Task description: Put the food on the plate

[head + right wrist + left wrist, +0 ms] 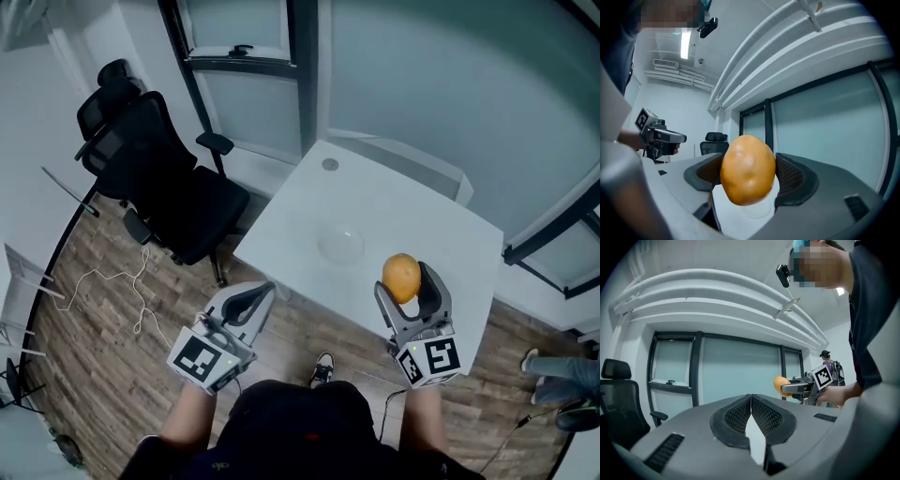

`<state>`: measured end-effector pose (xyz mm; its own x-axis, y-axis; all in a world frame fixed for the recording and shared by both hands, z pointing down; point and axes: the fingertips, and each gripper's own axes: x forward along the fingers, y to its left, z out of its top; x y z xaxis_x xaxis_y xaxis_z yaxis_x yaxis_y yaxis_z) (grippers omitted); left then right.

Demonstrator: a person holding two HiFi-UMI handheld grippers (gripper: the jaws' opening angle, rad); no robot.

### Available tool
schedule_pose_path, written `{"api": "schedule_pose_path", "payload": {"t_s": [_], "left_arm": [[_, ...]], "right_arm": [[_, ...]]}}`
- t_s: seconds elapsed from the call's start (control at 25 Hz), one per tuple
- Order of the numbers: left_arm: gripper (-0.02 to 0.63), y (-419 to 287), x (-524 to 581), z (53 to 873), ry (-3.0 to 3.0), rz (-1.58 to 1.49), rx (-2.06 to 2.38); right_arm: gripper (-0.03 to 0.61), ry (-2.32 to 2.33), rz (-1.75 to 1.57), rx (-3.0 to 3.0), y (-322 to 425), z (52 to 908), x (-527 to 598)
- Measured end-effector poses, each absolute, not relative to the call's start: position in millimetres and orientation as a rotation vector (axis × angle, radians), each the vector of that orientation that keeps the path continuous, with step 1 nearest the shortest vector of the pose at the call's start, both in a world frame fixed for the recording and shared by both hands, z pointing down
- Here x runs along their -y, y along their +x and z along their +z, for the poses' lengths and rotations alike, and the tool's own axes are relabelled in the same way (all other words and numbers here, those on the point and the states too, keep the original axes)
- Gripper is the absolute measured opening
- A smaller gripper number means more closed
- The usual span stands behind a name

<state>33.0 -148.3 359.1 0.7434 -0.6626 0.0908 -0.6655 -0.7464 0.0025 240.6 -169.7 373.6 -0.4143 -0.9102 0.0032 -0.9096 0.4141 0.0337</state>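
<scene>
An orange-brown potato-like food item point(401, 277) point(748, 170) point(779, 384) is clamped between the jaws of my right gripper point(406, 281) point(749, 176), held above the near right part of the white table point(403, 216). A clear glass plate point(339, 246) point(757, 213) lies on the table to the left of the food. My left gripper point(255, 298) point(751, 405) hovers off the table's near left edge, jaws shut with nothing between them. The right gripper point(806, 386) shows in the left gripper view, and the left gripper point(665, 137) in the right gripper view.
A black office chair point(155, 173) stands left of the table on the wood floor. Glass partition walls point(422, 84) run behind the table. A small round cap point(330, 164) sits at the table's far corner. Cables point(122, 281) lie on the floor. Another person point(828, 369) stands far off.
</scene>
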Motion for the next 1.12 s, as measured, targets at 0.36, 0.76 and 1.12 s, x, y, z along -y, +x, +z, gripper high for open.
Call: {"api": "schedule_pose_path", "payload": {"t_s": [0.36,0.76,1.12], "left_arm": [[0.023,32,212,385,2.803,0.128,1.129],[0.023,1,287,420,2.789,0.110,1.033],[0.023,-30,324,457,2.694,0.147,1.043]], "right_arm": [[0.370,1.580,0.054,2.589,232,411,239],[0.370,1.563,0.148,2.422,193,476,322],[0.370,1.477,0.341,2.237,176,602,391]]}}
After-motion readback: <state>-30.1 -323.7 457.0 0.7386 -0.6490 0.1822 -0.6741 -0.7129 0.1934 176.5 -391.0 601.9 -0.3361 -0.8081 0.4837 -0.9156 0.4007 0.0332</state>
